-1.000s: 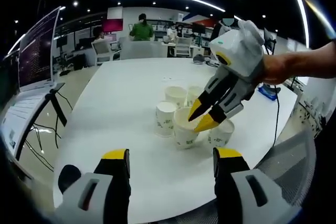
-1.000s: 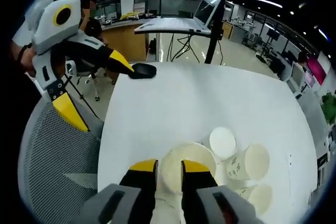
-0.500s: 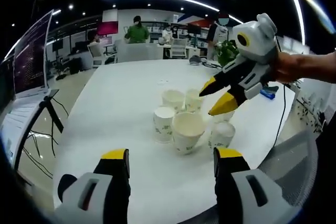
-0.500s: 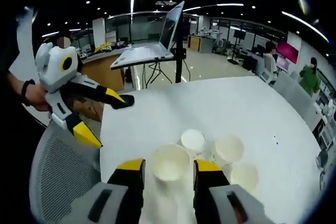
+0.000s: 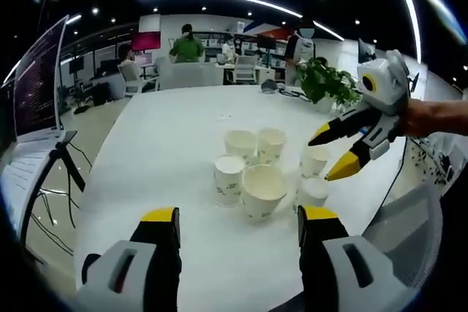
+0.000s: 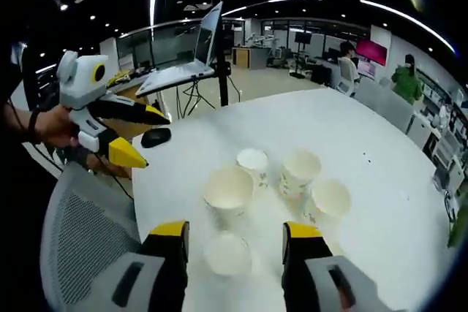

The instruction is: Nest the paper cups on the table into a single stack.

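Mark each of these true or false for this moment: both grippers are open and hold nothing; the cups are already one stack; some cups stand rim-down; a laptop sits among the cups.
1. Both grippers are open and hold nothing. True: the left gripper and the right gripper each show spread jaws with nothing between them.
2. The paper cups are already nested into a single stack. False: the paper cups stand as a loose cluster on the white table, none lifted.
3. Some cups stand rim-down. True: the cup nearest the right gripper shows its closed base, as does another.
4. A laptop sits among the cups. False: the laptop is raised on a stand beyond the table's edge.
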Tool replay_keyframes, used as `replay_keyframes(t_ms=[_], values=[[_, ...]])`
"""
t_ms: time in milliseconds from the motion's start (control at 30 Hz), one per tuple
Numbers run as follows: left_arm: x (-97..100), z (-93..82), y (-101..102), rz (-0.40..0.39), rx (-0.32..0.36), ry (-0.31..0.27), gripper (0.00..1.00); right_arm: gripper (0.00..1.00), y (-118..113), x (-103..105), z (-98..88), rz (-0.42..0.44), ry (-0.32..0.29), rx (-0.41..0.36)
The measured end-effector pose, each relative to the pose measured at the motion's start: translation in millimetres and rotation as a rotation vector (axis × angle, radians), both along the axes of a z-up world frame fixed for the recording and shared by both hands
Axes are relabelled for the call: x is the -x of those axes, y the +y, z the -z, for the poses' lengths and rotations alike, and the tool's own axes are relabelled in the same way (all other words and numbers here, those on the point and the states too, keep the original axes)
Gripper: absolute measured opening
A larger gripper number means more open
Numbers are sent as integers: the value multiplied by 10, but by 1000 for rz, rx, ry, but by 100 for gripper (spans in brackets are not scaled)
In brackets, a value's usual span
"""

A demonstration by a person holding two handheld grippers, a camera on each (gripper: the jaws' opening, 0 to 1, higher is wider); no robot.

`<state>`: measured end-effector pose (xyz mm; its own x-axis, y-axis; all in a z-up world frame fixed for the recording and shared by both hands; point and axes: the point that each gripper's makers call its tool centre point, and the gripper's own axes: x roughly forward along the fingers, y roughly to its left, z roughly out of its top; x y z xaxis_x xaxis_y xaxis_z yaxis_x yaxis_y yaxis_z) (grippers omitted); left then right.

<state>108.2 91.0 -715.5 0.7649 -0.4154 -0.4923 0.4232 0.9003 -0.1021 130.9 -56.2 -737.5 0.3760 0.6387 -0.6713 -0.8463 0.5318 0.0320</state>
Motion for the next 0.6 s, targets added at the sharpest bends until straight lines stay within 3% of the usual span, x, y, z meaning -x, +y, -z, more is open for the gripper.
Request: replay_keyframes(t_ms=[300, 600], values=[[-73, -78, -21, 21, -6, -9, 64, 50, -8, 87, 155, 56, -18, -7], [-70, -125, -31, 42, -19, -20, 64, 50, -8, 124, 137, 88, -34, -8]])
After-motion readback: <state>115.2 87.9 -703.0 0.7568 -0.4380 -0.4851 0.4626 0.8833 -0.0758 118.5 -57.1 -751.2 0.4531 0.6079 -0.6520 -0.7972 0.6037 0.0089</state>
